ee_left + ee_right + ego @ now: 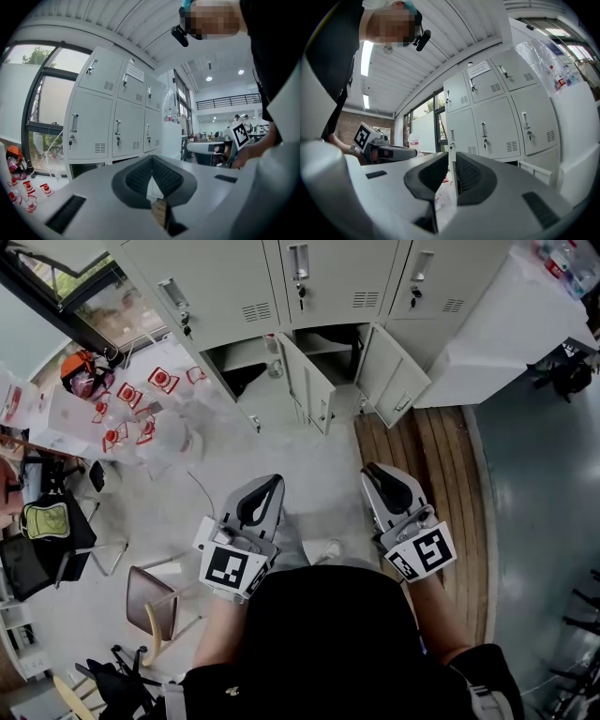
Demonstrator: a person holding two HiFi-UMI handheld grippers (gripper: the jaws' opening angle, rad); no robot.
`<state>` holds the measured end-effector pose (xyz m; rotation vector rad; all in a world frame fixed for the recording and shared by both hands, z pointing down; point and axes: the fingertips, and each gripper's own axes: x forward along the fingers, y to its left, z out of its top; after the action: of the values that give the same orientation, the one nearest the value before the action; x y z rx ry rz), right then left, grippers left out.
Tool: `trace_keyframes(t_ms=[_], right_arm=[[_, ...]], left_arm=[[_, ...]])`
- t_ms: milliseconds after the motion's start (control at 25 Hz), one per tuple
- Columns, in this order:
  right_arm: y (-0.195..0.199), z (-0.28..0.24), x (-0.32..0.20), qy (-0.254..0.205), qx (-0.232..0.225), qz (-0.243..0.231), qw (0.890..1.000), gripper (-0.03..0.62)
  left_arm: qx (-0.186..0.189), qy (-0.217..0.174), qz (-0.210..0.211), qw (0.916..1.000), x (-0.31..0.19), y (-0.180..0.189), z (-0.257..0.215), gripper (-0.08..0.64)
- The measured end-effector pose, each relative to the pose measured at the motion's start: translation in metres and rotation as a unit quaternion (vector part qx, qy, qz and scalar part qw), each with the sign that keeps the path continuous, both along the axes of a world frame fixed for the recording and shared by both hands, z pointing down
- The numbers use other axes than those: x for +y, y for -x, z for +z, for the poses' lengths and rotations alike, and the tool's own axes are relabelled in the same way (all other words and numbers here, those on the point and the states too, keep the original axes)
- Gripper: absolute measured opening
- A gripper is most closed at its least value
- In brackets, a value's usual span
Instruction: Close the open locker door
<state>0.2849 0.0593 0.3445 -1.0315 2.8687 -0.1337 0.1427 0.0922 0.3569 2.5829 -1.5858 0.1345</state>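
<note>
Facing the lockers [328, 277], tongs empty
I'm holding left tongs [273, 484] shut and right tongs [377, 472] barely parted, well apart from the open locker door [394, 379].

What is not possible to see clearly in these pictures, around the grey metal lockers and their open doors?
Insides of the open bottom lockers: head view, dark shadow and the open grey metal doors cover them.
Bottom locker row: left gripper view, the left gripper covers most of it.
White paper notice on an upper locker door: right gripper view, print too small to read.
</note>
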Motion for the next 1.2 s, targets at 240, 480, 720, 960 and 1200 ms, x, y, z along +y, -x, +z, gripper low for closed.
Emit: trace_keyframes(t_ms=[240,480,720,960,1200], right_arm=[[0.047,0.005,-0.035,0.005,0.012,0.005,1.000,0.063],[0.100,0.006,-0.076,0.011,0.027,0.032,0.999,0.063],[0.132,0.019,-0.115,0.024,0.035,0.078,0.996,0.063],[0.136,0.039,-0.145,0.037,0.059,0.101,0.992,0.064],[0.119,0.055,-0.173,0.061,0.066,0.085,0.992,0.064]], left_arm=[[0.008,0.005,0.023,0.9997,-0.044,0.038,0.009,0.021],[0.010,0.011,0.060,0.9981,-0.095,0.088,0.010,0.021],[-0.013,-0.018,0.117,0.9929,-0.135,0.117,0.012,0.021],[-0.007,0.002,0.142,0.9898,-0.159,0.126,0.023,0.020],[-0.009,0.047,0.122,0.9913,-0.175,0.125,0.045,0.021]])
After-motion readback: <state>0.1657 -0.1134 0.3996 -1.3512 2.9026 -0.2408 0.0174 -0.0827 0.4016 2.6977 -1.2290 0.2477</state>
